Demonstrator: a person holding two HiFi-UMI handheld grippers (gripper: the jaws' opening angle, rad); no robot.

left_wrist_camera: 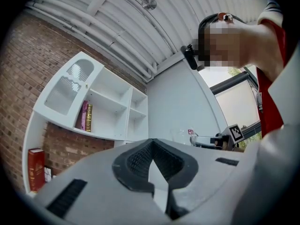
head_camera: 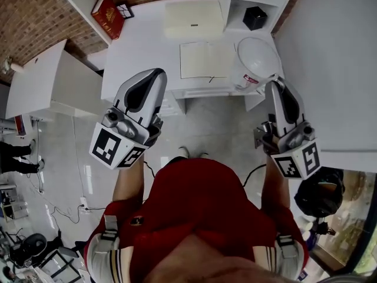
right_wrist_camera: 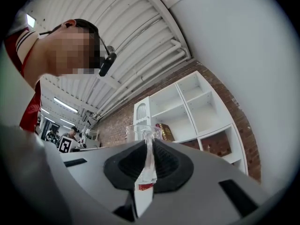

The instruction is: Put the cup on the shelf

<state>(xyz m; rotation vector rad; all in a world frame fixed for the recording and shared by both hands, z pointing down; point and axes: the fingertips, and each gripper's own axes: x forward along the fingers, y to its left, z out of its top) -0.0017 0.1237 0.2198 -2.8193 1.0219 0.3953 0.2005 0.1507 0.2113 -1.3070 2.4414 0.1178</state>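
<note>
A clear cup [head_camera: 257,62] with a small red label hangs over the right end of the white desk [head_camera: 141,52]. My right gripper [head_camera: 275,84] is shut on its wall. In the right gripper view the cup [right_wrist_camera: 140,131] stands up between the black pads, red label [right_wrist_camera: 146,186] low in the grip. Beyond it is the white shelf unit [right_wrist_camera: 197,107] against brick. My left gripper [head_camera: 158,73] is raised at the desk's front left, shut and holding nothing. Its own view shows its tips [left_wrist_camera: 151,142] together, the shelf [left_wrist_camera: 110,111] behind, and the cup [left_wrist_camera: 181,136] at the right.
A notebook [head_camera: 199,59] lies on the desk beside the cup. A red book [head_camera: 107,15] leans at the back left, and a black box [head_camera: 254,17] sits in a shelf compartment. Books [left_wrist_camera: 85,117] stand on a middle shelf. Other people are at the room's edges.
</note>
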